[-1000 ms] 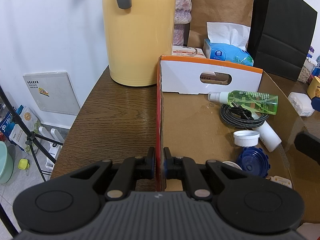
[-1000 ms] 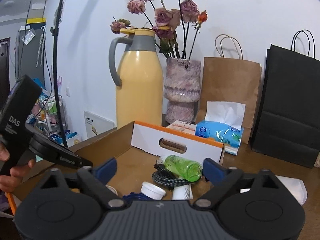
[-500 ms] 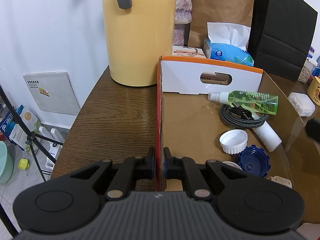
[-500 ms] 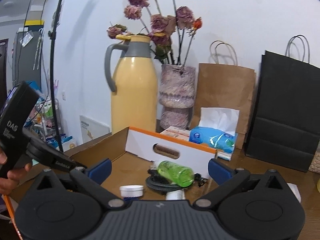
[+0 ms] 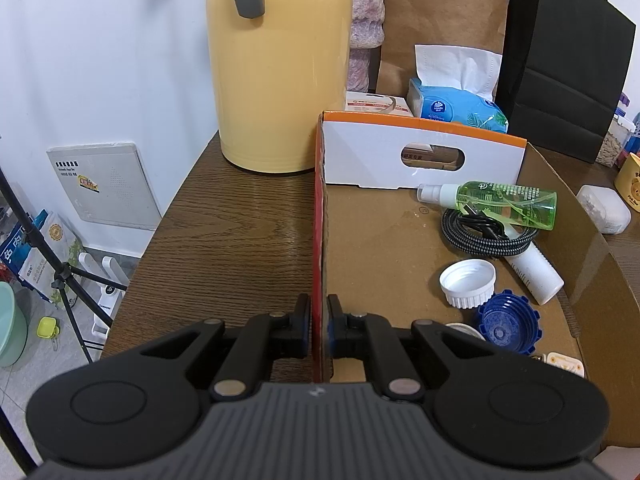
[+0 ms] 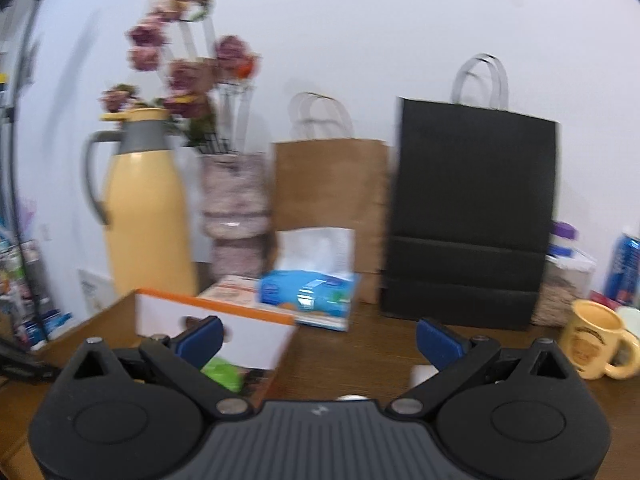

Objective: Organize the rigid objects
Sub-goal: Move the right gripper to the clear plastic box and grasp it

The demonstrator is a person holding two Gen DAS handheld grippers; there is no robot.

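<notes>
My left gripper [image 5: 319, 326] is shut on the red left wall of the cardboard box [image 5: 319, 240], near its front corner. Inside the box lie a green spray bottle [image 5: 508, 203], a coiled black cable [image 5: 486, 232], a white bottle [image 5: 536, 276], a white cap [image 5: 467, 282] and a blue cap [image 5: 508, 326]. My right gripper [image 6: 318, 338] is open and empty, raised to the right of the box [image 6: 216, 330]; the green bottle [image 6: 222, 372] shows behind its left finger. That view is blurred.
A yellow thermos [image 5: 276, 64] stands behind the box on the wooden table [image 5: 232, 240]. A tissue pack [image 5: 456, 106], brown paper bag [image 6: 330, 216], black paper bag [image 6: 472, 216] and vase of flowers [image 6: 234, 208] line the back. A yellow mug [image 6: 596, 342] stands at right.
My right gripper has swung up and to the right, away from the box, and has left the left wrist view. The white cap now lies in the box. The left gripper has not moved.
</notes>
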